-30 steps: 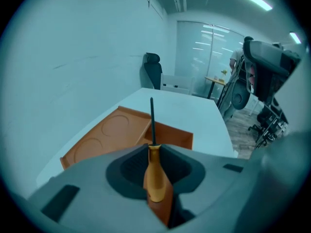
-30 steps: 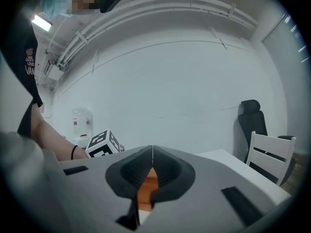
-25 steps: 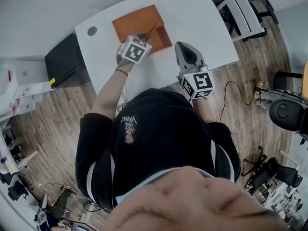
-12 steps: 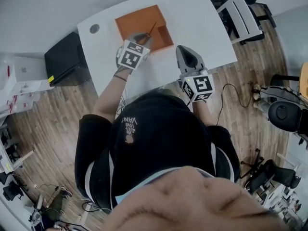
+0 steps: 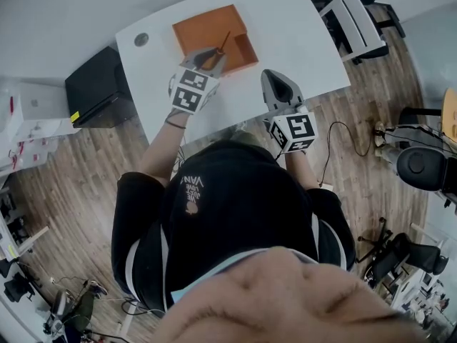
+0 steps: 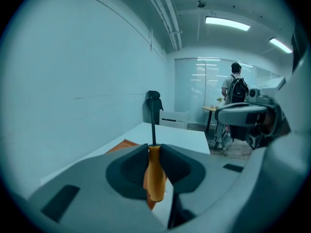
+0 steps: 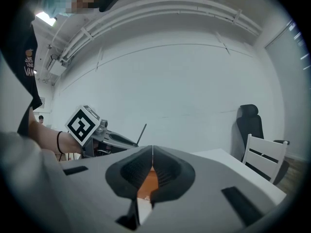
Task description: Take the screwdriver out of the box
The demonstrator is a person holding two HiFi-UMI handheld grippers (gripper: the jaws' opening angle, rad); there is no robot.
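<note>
Over the box's [image 5: 207, 27] near edge, my left tongs [image 5: 207, 54] gripped the screwdriver [image 6: 155, 174] by its orange handle, its shaft pointing out above the box. My right tongs [image 7: 152, 152], closed and empty, hung beside the box. The lift-out appeared underway; the next move called for carrying the screwdriver clear to the desk [image 5: 285, 20].

Orange-handled screwdriver [image 6: 155, 177], shaft up, hangs over the open orange box [image 5: 206, 28].
</note>
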